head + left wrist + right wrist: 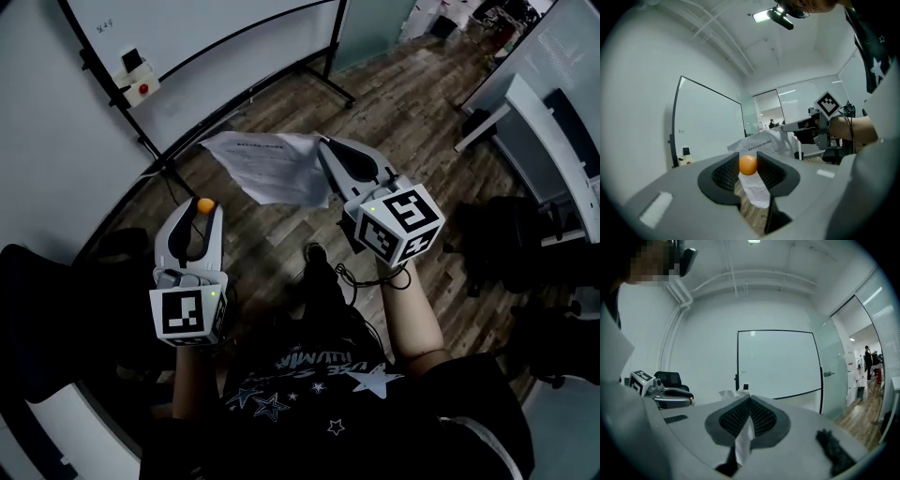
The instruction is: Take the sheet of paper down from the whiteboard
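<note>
Right fingers (761, 419) pinching printed sheet (272, 164), text illegible

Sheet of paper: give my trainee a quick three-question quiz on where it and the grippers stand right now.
1. True or false: the sheet of paper hangs on the whiteboard.
2. What sits between the jaws of the left gripper? A) a marker B) an orange ball C) nothing
3. Which gripper pinches the sheet?
Key: 1 false, it is off the board, in the air. 2 B. 3 the right gripper.
</note>
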The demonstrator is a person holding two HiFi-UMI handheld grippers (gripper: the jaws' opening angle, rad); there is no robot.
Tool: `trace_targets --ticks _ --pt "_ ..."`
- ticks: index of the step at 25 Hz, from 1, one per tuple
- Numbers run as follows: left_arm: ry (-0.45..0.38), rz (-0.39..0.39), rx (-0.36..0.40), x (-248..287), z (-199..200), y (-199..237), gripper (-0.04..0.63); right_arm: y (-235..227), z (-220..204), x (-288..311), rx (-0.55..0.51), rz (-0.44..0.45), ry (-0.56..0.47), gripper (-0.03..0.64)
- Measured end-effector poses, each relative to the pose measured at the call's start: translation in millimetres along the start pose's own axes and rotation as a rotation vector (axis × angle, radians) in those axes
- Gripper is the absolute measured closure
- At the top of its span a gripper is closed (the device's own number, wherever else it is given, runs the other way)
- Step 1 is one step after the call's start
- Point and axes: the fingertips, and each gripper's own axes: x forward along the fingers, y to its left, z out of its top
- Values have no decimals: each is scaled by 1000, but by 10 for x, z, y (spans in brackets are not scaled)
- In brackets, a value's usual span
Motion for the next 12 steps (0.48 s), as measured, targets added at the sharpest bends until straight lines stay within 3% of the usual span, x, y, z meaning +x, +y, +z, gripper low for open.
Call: trace_targets --ticks 7,12 --pt "40 -27 -46 -116 -129 -47 469 91 -143 -165 -1 -44 36 601" --pt "22 -50 -48 -84 -181 -12 469 71 -218 -124 5 -60 55 601"
